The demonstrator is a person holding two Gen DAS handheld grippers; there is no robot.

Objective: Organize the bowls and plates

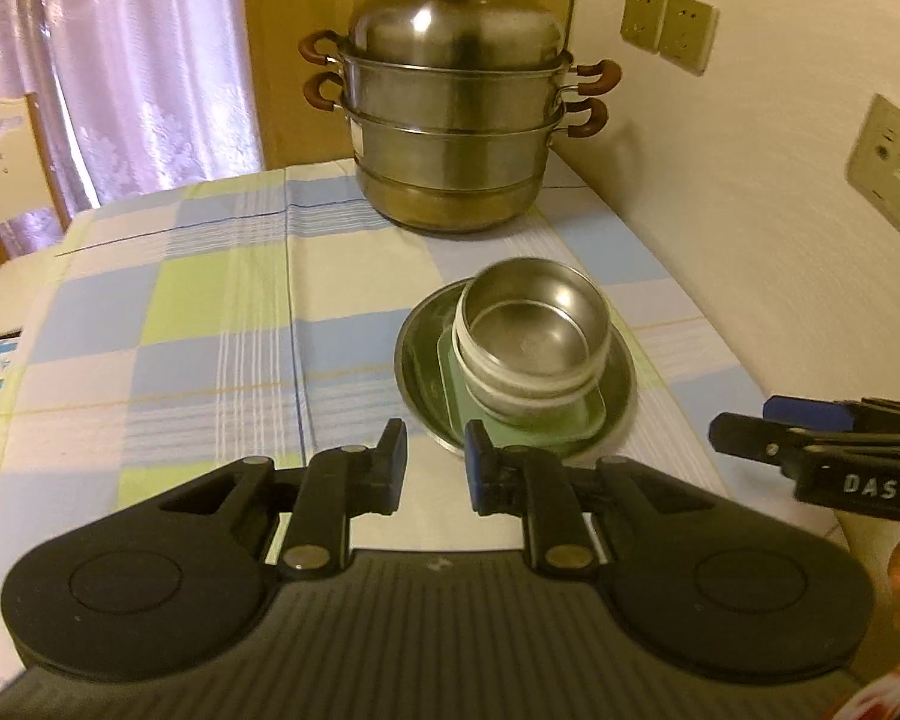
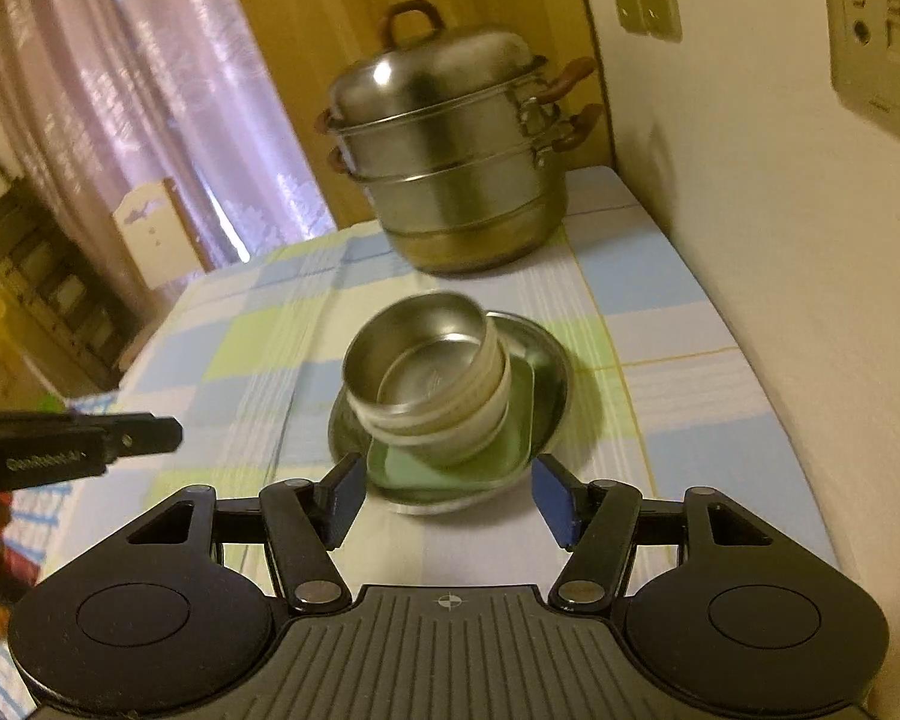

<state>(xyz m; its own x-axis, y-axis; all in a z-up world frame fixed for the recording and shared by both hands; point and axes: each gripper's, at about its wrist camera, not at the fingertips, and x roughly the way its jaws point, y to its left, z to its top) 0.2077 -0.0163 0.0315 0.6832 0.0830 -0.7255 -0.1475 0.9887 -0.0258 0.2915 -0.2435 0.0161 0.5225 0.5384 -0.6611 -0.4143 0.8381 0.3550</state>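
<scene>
— How far along does the tidying look?

— Nearly finished, I'd judge. Two nested round steel bowls with pale outer walls [image 1: 534, 336] sit on a green rounded-square tray [image 1: 528, 414], which sits on a round steel plate [image 1: 417, 372]. The whole stack rests on the checked blue, green and white cloth covering the counter [image 1: 210, 312], at about one o'clock from the left gripper [image 1: 436, 468].

— Anything left loose?

— No other plate or bowl shows on the cloth. The top bowl leans slightly, so squaring it up may be all that remains. At twelve o'clock beyond the stack stands a tall steel tiered steamer pot with brown handles [image 1: 456, 120].

— And the fingers?

— Left fingers moderately apart, holding nothing. The right gripper [image 2: 447, 498] has its fingers spread wide, empty, just short of the plate's near rim, one on each side.

— Any writing?

— "DAS" in white on the right gripper's body in the left view. On the left gripper's body in the right view, white lettering too blurred to be sure of.
</scene>
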